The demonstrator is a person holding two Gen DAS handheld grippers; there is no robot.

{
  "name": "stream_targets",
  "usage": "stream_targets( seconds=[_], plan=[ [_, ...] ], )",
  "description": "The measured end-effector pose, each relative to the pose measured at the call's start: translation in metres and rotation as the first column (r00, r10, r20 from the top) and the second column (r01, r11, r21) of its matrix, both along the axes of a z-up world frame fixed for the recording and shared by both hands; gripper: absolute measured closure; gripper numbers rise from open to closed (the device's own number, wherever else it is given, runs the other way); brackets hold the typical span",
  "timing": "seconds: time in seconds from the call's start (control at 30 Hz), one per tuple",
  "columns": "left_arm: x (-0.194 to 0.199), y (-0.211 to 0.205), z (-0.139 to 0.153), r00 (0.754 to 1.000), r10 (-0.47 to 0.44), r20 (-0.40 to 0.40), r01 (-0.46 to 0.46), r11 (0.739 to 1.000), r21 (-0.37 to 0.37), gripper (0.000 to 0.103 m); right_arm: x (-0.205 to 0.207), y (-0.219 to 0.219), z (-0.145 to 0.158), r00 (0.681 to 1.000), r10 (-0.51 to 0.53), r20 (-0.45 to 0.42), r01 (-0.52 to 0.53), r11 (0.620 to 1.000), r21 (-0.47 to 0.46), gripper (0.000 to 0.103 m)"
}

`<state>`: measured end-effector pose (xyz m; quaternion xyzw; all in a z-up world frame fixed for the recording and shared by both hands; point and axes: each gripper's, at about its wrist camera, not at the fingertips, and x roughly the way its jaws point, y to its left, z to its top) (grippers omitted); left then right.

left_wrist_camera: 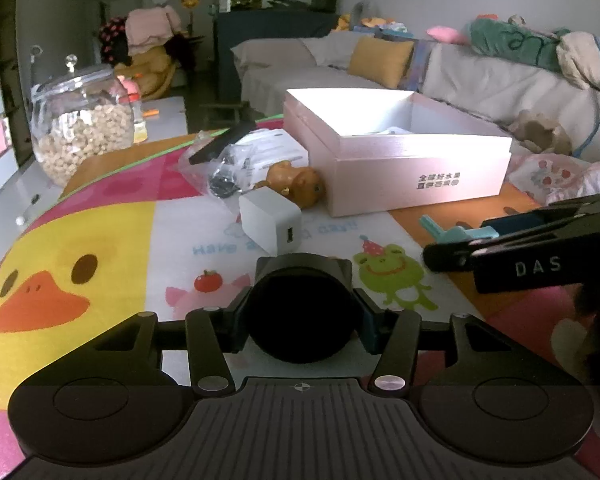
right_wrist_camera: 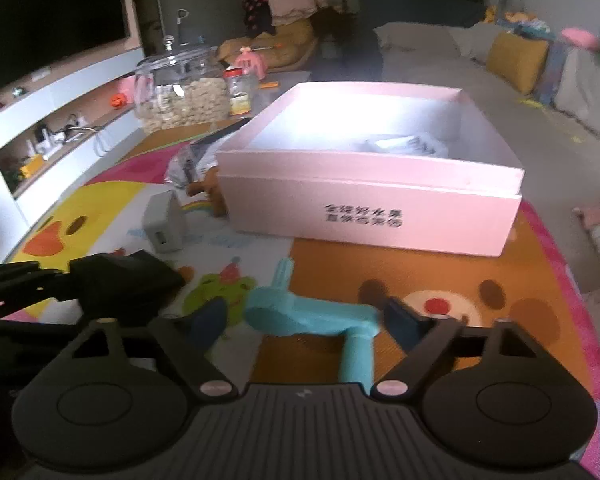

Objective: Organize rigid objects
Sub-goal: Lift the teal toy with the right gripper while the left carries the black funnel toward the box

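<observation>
On a cartoon-printed play mat (left_wrist_camera: 100, 240), the left gripper (left_wrist_camera: 300, 312) is clamped on a round black object (left_wrist_camera: 300, 308), its blue pads pressed against both sides. Just ahead of it stands a white charger block (left_wrist_camera: 270, 220), with a brown toy figure (left_wrist_camera: 296, 180) and a crinkled clear bag of small items (left_wrist_camera: 228, 164) crowded between the charger and the left wall of an open pink box (left_wrist_camera: 416, 176). The right gripper (right_wrist_camera: 306, 320) straddles a teal plastic tool (right_wrist_camera: 300, 312) lying on the orange part of the mat; its fingers stand apart on either side of the tool and no pad visibly presses on it. The box's near wall rises close beyond the tool, leaving a bare strip of mat between them. Inside the box, some pale packets (right_wrist_camera: 400, 146) lie near the far right, the rest of the floor open. A glass jar (left_wrist_camera: 80, 120) of pale pellets stands off the mat's far left corner.
</observation>
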<state>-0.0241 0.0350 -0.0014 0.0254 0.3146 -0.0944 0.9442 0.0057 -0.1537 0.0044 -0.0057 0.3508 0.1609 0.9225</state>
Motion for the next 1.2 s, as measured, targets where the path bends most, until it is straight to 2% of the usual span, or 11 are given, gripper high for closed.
stream_targets(
  seconds=[0.23,0.4,0.73,0.83,1.0,1.2],
  plan=[
    [0.005,0.01,0.004,0.999,0.029,-0.026,-0.031,0.996,-0.078,0.047,-0.01,-0.021,0.006,1.0,0.0,0.006,0.0,1.0,0.011,0.032],
    [0.009,0.006,0.009,0.999,0.032,-0.008,-0.032,0.999,-0.008,0.047,-0.016,-0.037,-0.001,0.999,-0.041,0.012,0.041,0.999,0.005,0.031],
    [0.029,0.015,0.006,0.999,0.045,-0.012,-0.046,0.996,-0.076,0.047,-0.016,-0.037,-0.001,0.999,-0.041,0.019,0.041,0.999,0.009,0.031],
    [0.028,0.018,0.011,0.999,0.044,0.025,-0.042,0.995,-0.095,0.047,-0.017,-0.037,-0.001,0.999,-0.041,0.023,0.041,0.999,0.01,0.031],
    [0.009,0.015,0.025,0.994,-0.025,0.108,0.033,0.996,-0.079,0.048,-0.023,-0.042,0.006,0.999,-0.027,0.04,0.026,0.999,0.027,0.031],
    [0.002,0.001,0.061,0.97,-0.131,0.206,0.154,0.983,-0.098,0.048,-0.039,-0.059,0.04,0.989,-0.034,0.142,0.031,0.999,0.028,0.032]
  ],
)
